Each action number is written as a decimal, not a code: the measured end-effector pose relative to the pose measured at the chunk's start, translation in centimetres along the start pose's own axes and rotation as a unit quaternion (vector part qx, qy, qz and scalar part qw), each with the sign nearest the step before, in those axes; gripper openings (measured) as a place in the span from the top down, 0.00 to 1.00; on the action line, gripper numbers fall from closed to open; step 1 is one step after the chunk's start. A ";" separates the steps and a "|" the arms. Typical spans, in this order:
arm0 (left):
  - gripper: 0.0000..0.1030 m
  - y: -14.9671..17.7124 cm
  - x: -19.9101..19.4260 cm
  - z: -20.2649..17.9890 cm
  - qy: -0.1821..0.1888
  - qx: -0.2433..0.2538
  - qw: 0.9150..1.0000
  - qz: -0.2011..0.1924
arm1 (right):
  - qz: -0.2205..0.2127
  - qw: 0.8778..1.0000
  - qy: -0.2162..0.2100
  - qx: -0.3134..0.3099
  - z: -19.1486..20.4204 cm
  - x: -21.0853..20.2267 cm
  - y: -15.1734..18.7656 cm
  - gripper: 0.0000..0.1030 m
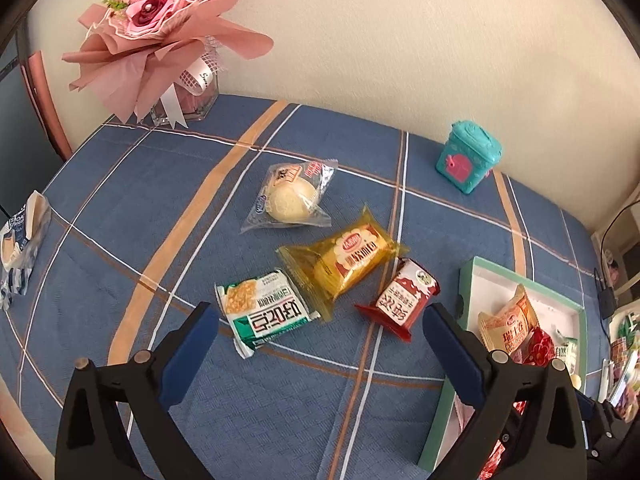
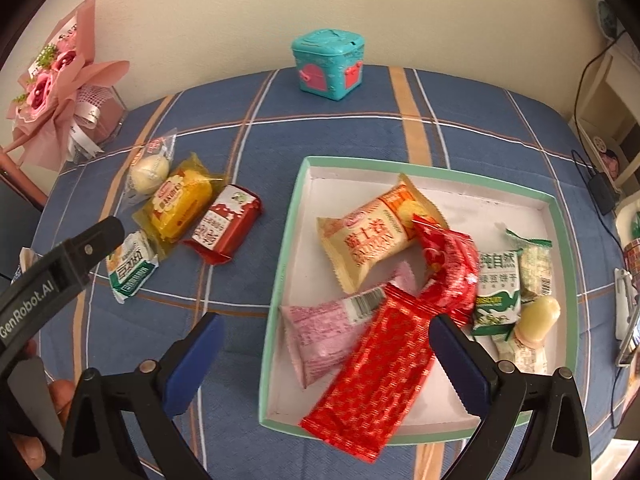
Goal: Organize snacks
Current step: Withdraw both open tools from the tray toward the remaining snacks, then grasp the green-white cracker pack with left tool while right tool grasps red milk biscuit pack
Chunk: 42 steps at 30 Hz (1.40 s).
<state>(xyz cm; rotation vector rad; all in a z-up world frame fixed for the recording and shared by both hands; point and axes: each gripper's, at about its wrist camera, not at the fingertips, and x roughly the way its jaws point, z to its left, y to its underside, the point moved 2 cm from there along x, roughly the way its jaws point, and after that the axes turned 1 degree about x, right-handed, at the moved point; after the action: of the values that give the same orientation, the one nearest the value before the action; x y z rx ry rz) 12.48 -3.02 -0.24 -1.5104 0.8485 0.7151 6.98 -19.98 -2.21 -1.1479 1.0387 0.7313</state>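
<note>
On the blue plaid cloth lie a clear-wrapped bun (image 1: 290,198) (image 2: 149,170), a yellow cake pack (image 1: 346,262) (image 2: 180,202), a red-and-white pack (image 1: 402,300) (image 2: 224,228) and a green-and-white pack (image 1: 266,310) (image 2: 130,266). My left gripper (image 1: 320,334) hovers open just in front of these, nothing between its fingers. The green-rimmed white tray (image 2: 292,216) (image 1: 464,280) holds an orange pack (image 2: 376,236), a pink pack (image 2: 320,330), a long red pack (image 2: 372,372) and several small snacks. My right gripper (image 2: 326,354) hangs open above the tray's near left part.
A teal toy box (image 1: 468,156) (image 2: 328,62) stands by the wall at the back. A pink bouquet in a glass vase (image 1: 160,36) (image 2: 56,92) occupies the far left corner. A blue-white bag (image 1: 20,248) lies at the left edge. Cables and shelves (image 2: 604,152) sit right.
</note>
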 end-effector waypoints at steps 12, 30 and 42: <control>0.01 -1.3 1.1 5.4 -0.021 -0.067 0.997 0.030 | -0.029 0.998 -0.054 -0.007 3.8 0.6 -2.6 0.00; 0.07 -0.3 8.2 7.4 -0.004 -0.133 0.985 0.108 | -0.005 0.999 -0.043 -0.028 7.5 7.3 -5.4 0.22; 0.08 -0.5 10.7 7.9 -0.013 -0.137 0.983 0.122 | 0.013 0.999 -0.035 -0.022 7.6 11.1 -6.2 0.27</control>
<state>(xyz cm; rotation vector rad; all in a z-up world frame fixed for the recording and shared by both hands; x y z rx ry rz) 18.95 3.68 -9.71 -1.6504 0.9553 1.0664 18.64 -14.83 -9.68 -1.1399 0.9842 0.8132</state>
